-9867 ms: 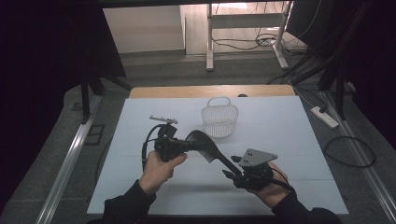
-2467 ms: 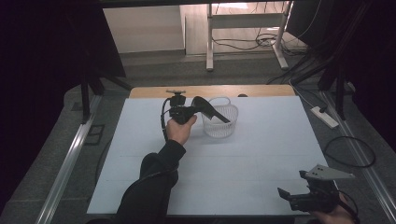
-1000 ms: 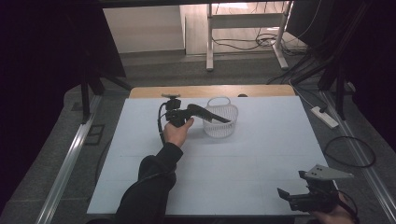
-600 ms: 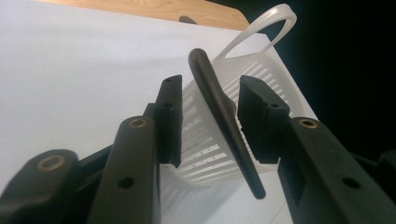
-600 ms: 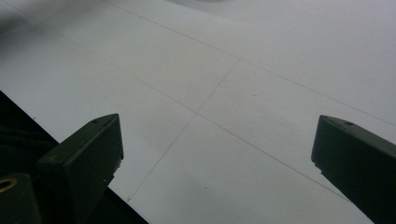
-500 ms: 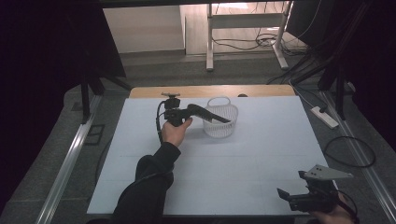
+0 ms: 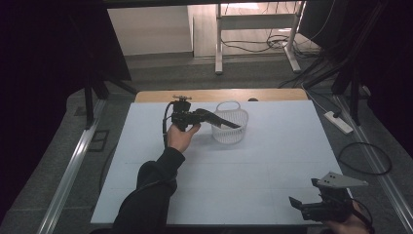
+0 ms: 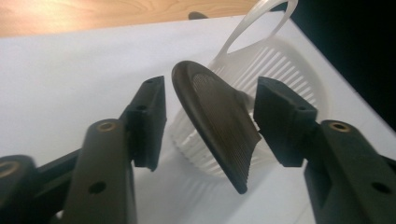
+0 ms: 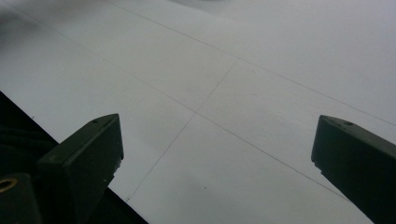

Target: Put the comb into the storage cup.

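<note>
Resting at the near right edge of the white worktop [image 7: 253,170], the right hand-held gripper [image 7: 297,205] has its jaws wide apart with nothing between them. Farther off, the left hand-held gripper [image 7: 229,123] reaches over the white slotted plastic basket [image 7: 230,127]; its jaws have just been opening, and the dark, flat, ridged plastic piece [image 8: 215,119] stands between the pads, seemingly free of both, tilted over the basket's near wall. The step looks like the release into the basket. Next, I judge, the jaws must spread further and the hand draw back without catching the basket's looped handle [image 8: 254,25]
</note>
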`<state>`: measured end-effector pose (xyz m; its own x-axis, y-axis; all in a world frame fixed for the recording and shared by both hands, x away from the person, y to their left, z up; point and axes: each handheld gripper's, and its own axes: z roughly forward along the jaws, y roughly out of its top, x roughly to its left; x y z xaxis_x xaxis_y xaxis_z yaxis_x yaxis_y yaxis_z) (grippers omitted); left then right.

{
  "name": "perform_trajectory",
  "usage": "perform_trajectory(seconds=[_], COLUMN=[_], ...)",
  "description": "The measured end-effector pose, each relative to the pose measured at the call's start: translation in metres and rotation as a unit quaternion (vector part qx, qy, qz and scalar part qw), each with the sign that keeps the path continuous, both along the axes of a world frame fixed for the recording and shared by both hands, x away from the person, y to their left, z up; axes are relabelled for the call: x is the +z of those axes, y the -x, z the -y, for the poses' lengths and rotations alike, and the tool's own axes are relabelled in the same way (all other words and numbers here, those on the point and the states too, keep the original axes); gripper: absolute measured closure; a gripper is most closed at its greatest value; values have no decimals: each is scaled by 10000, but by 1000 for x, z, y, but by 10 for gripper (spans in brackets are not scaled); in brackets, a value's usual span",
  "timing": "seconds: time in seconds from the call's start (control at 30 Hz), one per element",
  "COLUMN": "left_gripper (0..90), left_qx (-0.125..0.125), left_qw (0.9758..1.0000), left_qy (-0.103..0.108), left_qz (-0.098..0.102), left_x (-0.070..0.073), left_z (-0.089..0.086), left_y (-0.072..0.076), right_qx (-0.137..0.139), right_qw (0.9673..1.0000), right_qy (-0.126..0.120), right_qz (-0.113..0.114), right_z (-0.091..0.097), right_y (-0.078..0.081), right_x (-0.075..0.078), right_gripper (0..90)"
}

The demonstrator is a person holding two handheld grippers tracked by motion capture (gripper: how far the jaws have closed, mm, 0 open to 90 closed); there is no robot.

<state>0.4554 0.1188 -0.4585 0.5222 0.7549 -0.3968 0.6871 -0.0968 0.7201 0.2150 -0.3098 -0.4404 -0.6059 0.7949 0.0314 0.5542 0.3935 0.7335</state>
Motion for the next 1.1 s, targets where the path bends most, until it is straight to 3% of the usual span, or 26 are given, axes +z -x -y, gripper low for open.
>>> perform_trajectory(seconds=[0.23,0.4,0.73,0.9,1.1], left_gripper=[356,292,173,97,56], left_qx=[-93,-164,-368,-411,-443], left_qw=[9988,9974,9922,9897,9905], left_qy=[-424,-601,-1039,-1206,-1157], left_qz=[224,361,577,646,590], left_x=[6,8,14,16,19], left_z=[2,3,3,2,-2], left_y=[1,2,5,6,6], right_qx=[-12,-10,-10,-8,-10], right_qw=[10000,10000,10000,10000,10000], right_qy=[-1,-2,4,10,8], right_qz=[-1,-2,-8,-16,-11], right_z=[0,0,0,0,0], right_y=[0,0,0,0,0], right_x=[0,0,0,0,0], right_gripper=[28,28,28,27,28])
